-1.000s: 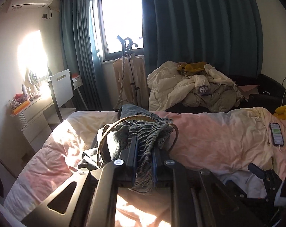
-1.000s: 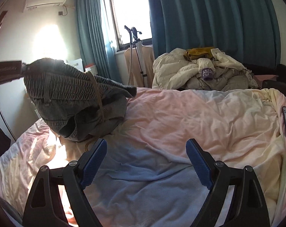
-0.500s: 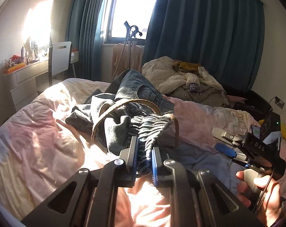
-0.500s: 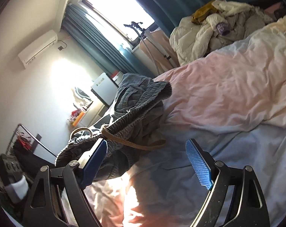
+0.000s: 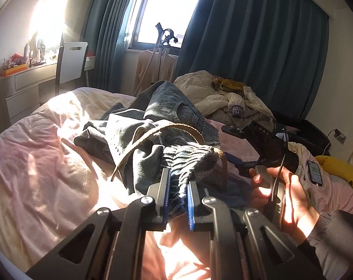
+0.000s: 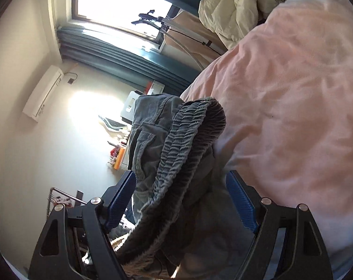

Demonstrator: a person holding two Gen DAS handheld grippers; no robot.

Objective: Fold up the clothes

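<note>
A pair of grey-blue jeans (image 5: 157, 126) with an elastic waistband and a brown belt (image 5: 167, 128) lies bunched on the pink duvet (image 5: 36, 163). My left gripper (image 5: 178, 186) is shut on the gathered waistband. My right gripper (image 6: 181, 186) is open, rolled on its side, and its jaws stand either side of the ribbed waistband (image 6: 183, 144) without closing on it. The right gripper (image 5: 232, 158) also shows in the left wrist view, held by a hand just right of the jeans.
A heap of cream and yellow clothes (image 5: 223, 98) lies at the far side of the bed. A phone (image 5: 315, 171) on a cable lies at the right. A white chair (image 5: 71, 63) and a cluttered dresser (image 5: 20, 70) stand left; a garment steamer (image 5: 163, 39) stands by the window.
My right gripper has rolled further sideways and moved in, so the waistband now lies between its open jaws. My left gripper still holds the waistband and has come lower over the bed.
</note>
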